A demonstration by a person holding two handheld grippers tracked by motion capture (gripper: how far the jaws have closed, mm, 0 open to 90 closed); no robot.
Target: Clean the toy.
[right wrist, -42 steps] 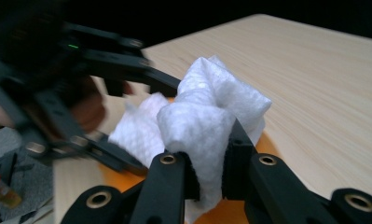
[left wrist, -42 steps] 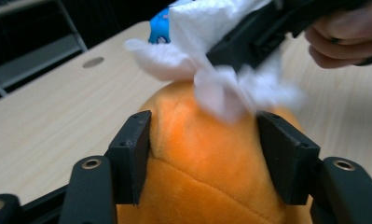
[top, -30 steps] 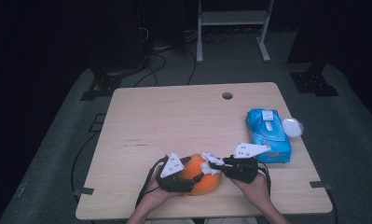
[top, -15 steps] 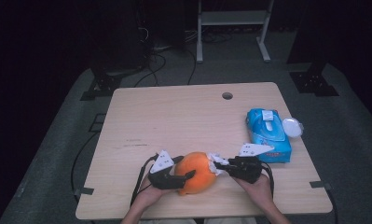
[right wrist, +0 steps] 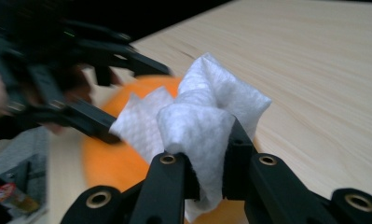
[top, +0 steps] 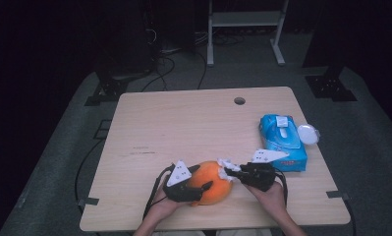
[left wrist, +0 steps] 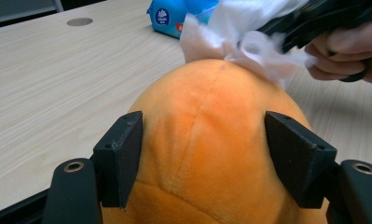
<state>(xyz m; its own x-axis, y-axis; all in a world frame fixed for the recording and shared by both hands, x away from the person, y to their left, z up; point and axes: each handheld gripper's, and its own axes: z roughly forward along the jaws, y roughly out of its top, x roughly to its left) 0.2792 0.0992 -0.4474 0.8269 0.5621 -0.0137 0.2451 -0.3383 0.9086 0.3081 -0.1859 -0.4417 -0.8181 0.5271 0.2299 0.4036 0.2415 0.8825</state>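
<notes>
Plush [top: 210,183]: we see a round orange soft toy, seamed, near the counter's [top: 183,123] front edge.
Wipe [right wrist: 200,116]: white, crumpled, touching its top.

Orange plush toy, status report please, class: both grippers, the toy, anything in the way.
Left gripper shut on orange plush toy. Right gripper shut on white wipe, wipe touching toy's top. Blue wipes pack off to the side, nothing in the way.

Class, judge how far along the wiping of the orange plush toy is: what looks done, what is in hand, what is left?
Done: a white wipe is out of the blue wipes pack and clamped in the right gripper.
In hand: the left gripper holds the orange plush toy on the table while the wipe touches its top.
Left: how much is wiped cannot be told; toy and wipe are unreleased.
</notes>
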